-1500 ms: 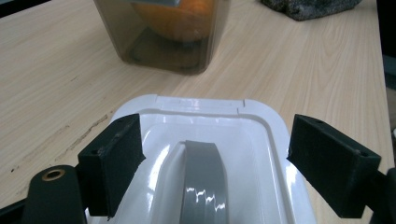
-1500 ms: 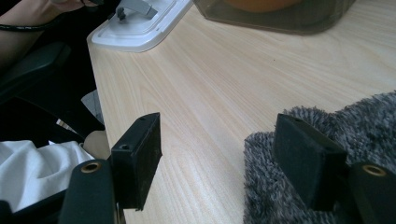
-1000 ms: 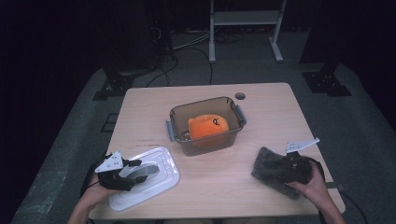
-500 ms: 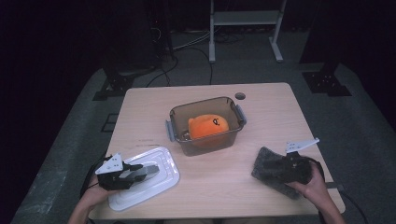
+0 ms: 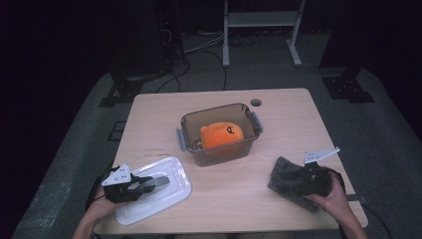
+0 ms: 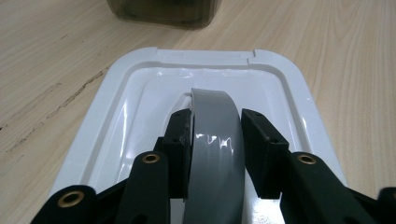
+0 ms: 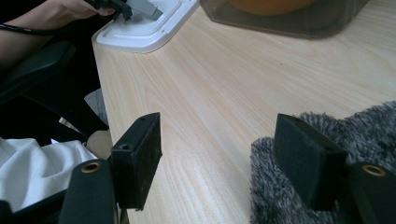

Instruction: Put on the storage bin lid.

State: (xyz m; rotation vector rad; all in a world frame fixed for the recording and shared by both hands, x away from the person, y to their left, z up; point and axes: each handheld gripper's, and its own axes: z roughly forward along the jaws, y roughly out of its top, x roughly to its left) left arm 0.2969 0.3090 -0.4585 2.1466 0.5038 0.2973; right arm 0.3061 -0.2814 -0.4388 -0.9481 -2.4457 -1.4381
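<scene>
A white lid with a grey arched handle lies at the table's near left. My left gripper reaches over the lid. Its jaws have just been closing, and in the left gripper view both pads press on the handle's sides. A clear container at mid-table holds an orange plush toy. At the near right, my right gripper rests over a dark fuzzy cloth. Its jaws stand wide open, one over bare table, the other over the cloth.
The table's front edge runs just below both hands. A round cable hole sits near the far edge. A white metal stand and cables lie on the dark floor beyond the table.
The left gripper's jaws have drawn in around the lid's handle. Both hands, the lid, the container and the cloth stay where they were.
</scene>
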